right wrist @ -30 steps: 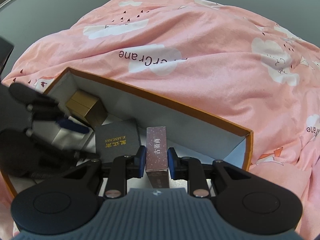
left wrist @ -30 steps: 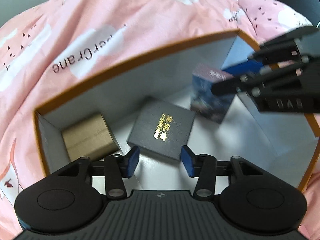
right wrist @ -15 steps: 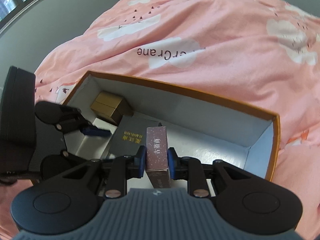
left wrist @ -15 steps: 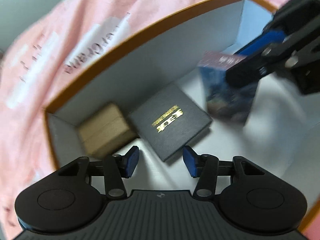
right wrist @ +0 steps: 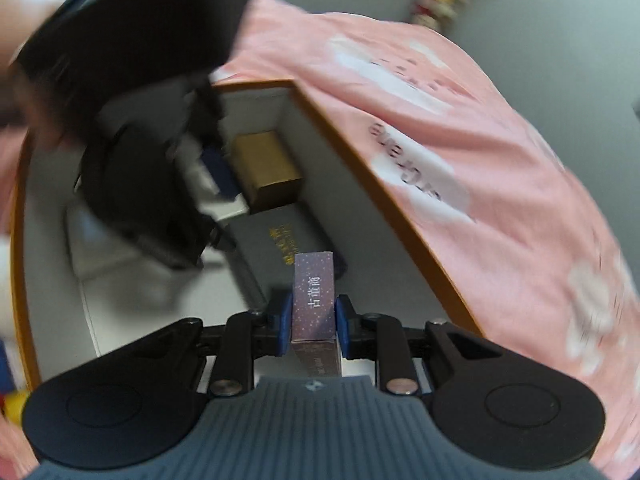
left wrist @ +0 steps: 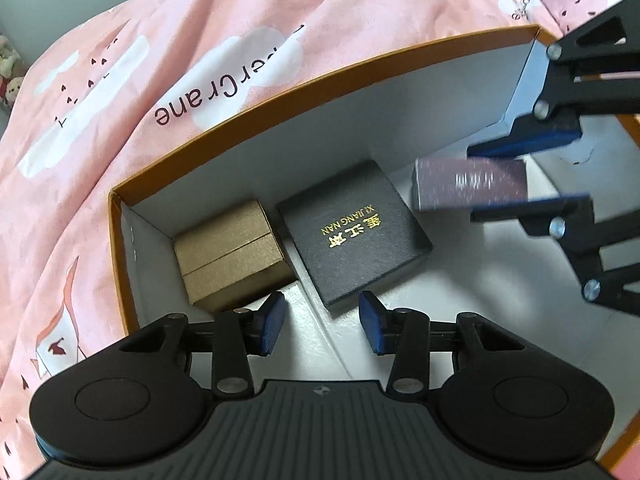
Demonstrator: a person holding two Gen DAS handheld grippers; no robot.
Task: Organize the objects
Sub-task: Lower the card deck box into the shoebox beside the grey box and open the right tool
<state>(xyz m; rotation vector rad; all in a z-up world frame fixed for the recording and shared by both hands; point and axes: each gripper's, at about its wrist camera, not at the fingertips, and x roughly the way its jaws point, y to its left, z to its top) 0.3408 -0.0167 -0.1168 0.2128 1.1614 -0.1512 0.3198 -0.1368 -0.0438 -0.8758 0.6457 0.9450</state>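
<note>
1. Here, the left wrist view is sharp and shows both small boxes inside the orange-rimmed box [left wrist: 256, 92] in full, while the right wrist view is motion-blurred and shows them partly hidden behind the dark body of the left gripper [right wrist: 216, 184].
2. Only the right wrist view shows the purple carton [right wrist: 313, 300] end-on with its printed characters; the left wrist view shows it from the side [left wrist: 472, 184].
3. The orange-rimmed box rests on a pink quilt [left wrist: 140, 80] printed with white clouds. Its inside is white.
4. A gold box [left wrist: 232, 256] sits in the far corner. A black box [left wrist: 352, 232] with gold lettering lies flat just beside it.
5. The left gripper [left wrist: 320, 324] hovers over the floor of the orange-rimmed box near those two; its jaws are closing with nothing between them.
6. The right gripper [right wrist: 313, 320] is clenched on the purple carton, the blue pads pressing its two sides, holding it above the box floor next to the black box.
</note>
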